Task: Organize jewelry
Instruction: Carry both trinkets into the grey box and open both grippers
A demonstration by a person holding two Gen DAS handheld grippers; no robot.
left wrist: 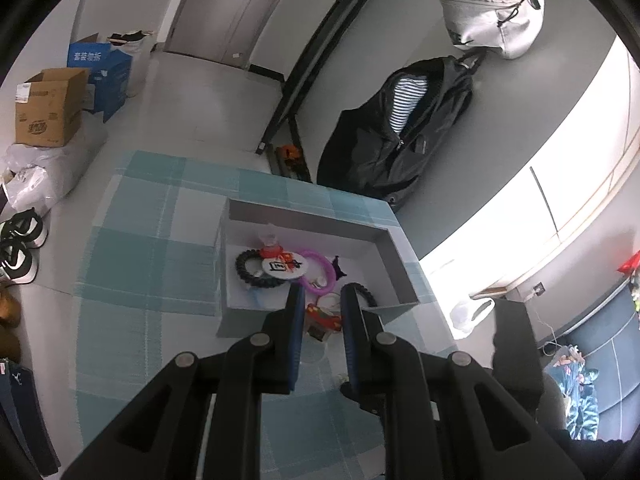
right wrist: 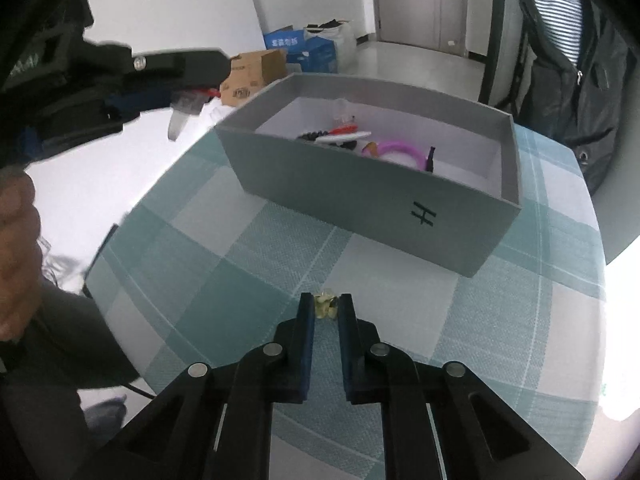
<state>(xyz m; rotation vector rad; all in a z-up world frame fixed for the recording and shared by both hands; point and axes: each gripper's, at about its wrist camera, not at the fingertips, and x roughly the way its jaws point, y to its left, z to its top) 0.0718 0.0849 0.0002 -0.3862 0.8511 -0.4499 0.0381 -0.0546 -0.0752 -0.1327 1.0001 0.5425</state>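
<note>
An open grey box (left wrist: 396, 264) stands on the teal checked tablecloth (left wrist: 152, 264). In it lie a black bead bracelet (left wrist: 245, 270), a white round charm (left wrist: 284, 269) and a purple ring bracelet (left wrist: 326, 276). My left gripper (left wrist: 322, 292) hovers over the box's near edge, shut on a red piece in a clear packet (left wrist: 322, 318). In the right wrist view this left gripper (right wrist: 188, 98) hangs left of the box (right wrist: 360, 200) with the packet (right wrist: 182, 114) dangling. My right gripper (right wrist: 326, 300) is down on the cloth (right wrist: 240, 248) in front of the box, shut on a small yellowish piece (right wrist: 326, 307).
A black jacket (left wrist: 400, 136) and a white bag (left wrist: 492, 12) hang behind the table. Cardboard and blue boxes (left wrist: 52, 108) sit on the floor at left, with shoes (left wrist: 20, 248) nearer. A person's hand (right wrist: 16, 240) shows at the left edge.
</note>
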